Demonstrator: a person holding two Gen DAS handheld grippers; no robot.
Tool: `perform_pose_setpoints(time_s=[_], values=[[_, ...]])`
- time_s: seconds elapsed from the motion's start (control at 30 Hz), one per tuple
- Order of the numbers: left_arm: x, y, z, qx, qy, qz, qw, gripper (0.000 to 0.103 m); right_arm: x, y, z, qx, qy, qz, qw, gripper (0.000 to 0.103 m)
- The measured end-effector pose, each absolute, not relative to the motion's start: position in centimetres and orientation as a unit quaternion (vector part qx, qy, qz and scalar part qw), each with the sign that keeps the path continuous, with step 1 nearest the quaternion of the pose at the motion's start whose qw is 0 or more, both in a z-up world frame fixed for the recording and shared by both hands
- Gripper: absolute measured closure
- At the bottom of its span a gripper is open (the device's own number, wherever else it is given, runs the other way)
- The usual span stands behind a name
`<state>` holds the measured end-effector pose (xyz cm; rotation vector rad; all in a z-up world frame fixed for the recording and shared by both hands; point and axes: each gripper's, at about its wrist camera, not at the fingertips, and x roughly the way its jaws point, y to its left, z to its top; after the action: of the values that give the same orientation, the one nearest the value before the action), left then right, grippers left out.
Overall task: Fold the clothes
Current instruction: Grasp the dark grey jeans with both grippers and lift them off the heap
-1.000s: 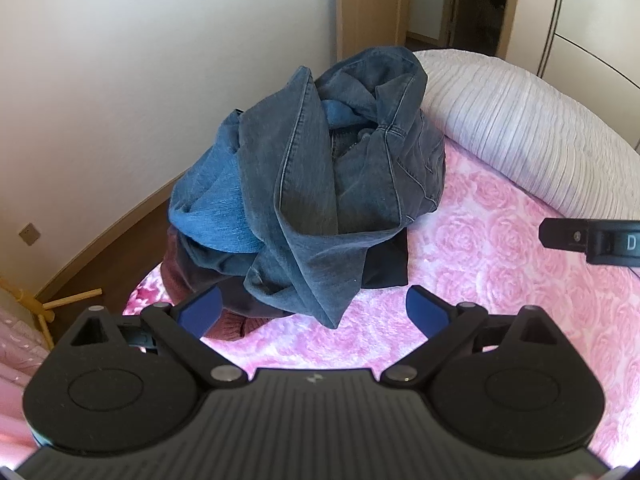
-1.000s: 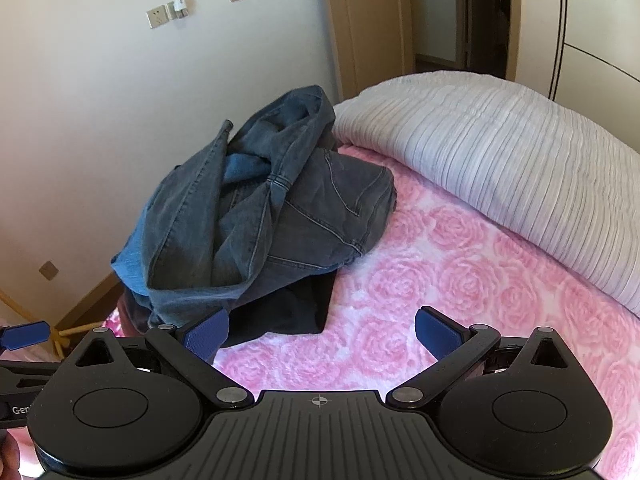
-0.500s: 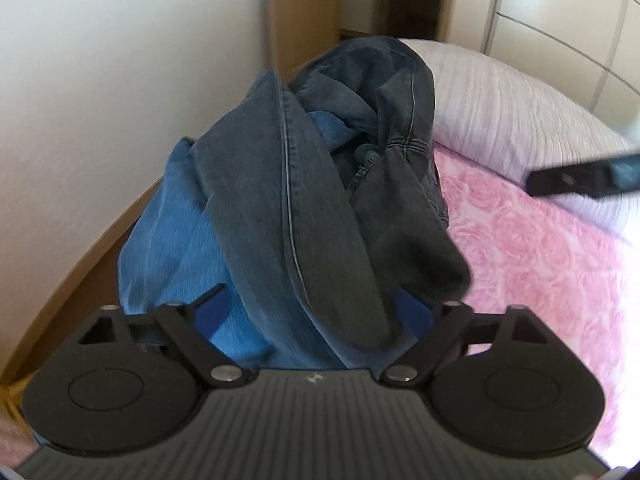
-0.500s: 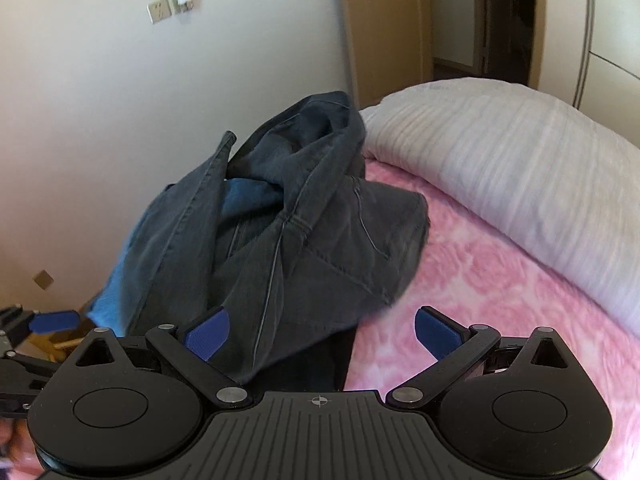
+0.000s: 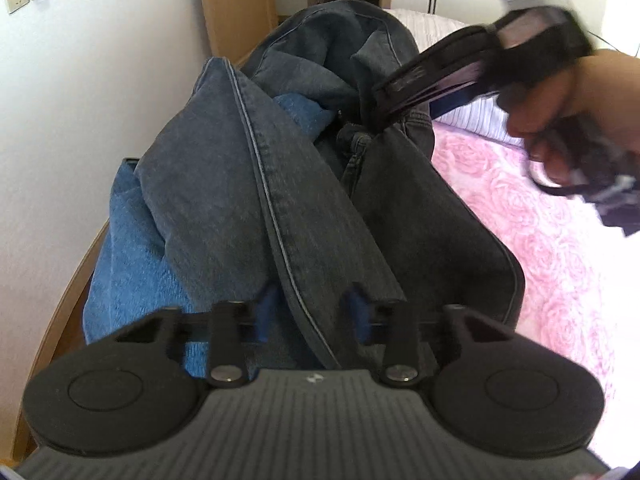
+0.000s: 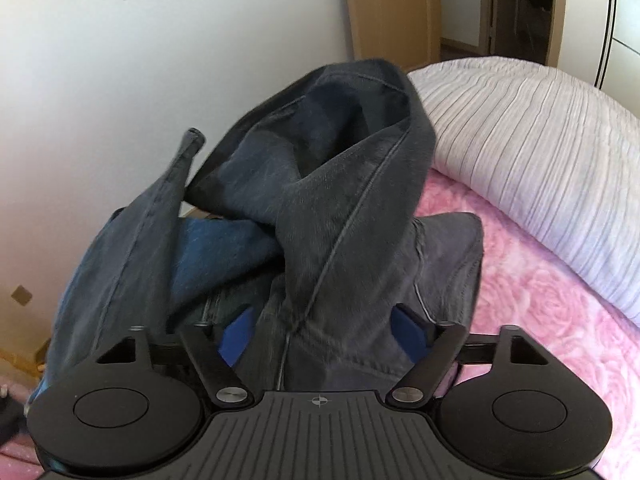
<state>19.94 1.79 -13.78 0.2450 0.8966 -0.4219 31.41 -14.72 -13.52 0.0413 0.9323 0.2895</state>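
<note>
A heap of dark denim jeans [image 5: 224, 184] lies at the corner of a pink rose-patterned bed [image 5: 540, 240], over a brighter blue garment [image 5: 132, 248]. My left gripper [image 5: 310, 316] is closing, and its blue pads pinch a seamed fold of the jeans at the near edge of the heap. In the right wrist view my right gripper [image 6: 323, 334] is closing too. A thick bunch of the jeans [image 6: 340, 184] sits between its pads, which do not visibly press on it. A hand [image 5: 580, 100] holds that blurred gripper over the top of the heap.
A striped white pillow [image 6: 540, 132] lies on the bed to the right of the heap. A white wall [image 6: 120, 100] with sockets stands close on the left, and a wooden door [image 6: 392, 8] is behind. The bed's wooden edge [image 5: 68, 312] runs down the left.
Both grippers came down and forward onto the heap of jeans. The left jaws narrowed around a denim fold. The right jaws narrowed part way with denim now between them.
</note>
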Motion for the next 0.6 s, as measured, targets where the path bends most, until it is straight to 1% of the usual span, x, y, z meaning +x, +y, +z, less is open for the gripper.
perform_pose_setpoints(time_s=[0.03,0.07,0.1,0.13,0.17,0.27,0.4,0.6], values=[[20.1,1.9,-13.7,0.115,0.427,-0.208,0.872,0.092,32.0,-14.6,-13.9,0.02,0.451,0.135,0.882,0.057],[20.4,2.2,-13.6,0.11,0.425,-0.213,0.873,0.1,32.4,-14.6,-14.1,0.025,0.455,0.134,0.88,0.064],[20.6,2.3,-13.3,0.105,0.423,-0.218,0.873,0.1,32.5,-14.6,-14.1,0.03,0.456,0.135,0.879,0.071],[20.6,2.5,-13.0,0.1,0.421,-0.224,0.873,0.102,32.4,-14.4,-13.8,0.026,0.452,0.136,0.881,0.084],[20.6,2.6,-12.6,0.096,0.417,-0.229,0.874,0.102,32.2,-14.3,-13.5,0.022,0.449,0.137,0.883,0.09],[19.7,2.7,-10.7,0.098,0.391,-0.248,0.881,0.102,30.7,-15.3,-11.5,0.023,0.427,0.127,0.895,0.094],[17.5,2.2,-7.6,0.095,0.352,-0.27,0.891,0.102,26.7,-21.0,-8.3,0.066,0.403,0.071,0.91,0.095],[12.0,-0.2,-4.4,0.098,0.309,-0.311,0.893,0.102,14.8,-31.5,-5.8,0.106,0.374,-0.017,0.921,0.095]])
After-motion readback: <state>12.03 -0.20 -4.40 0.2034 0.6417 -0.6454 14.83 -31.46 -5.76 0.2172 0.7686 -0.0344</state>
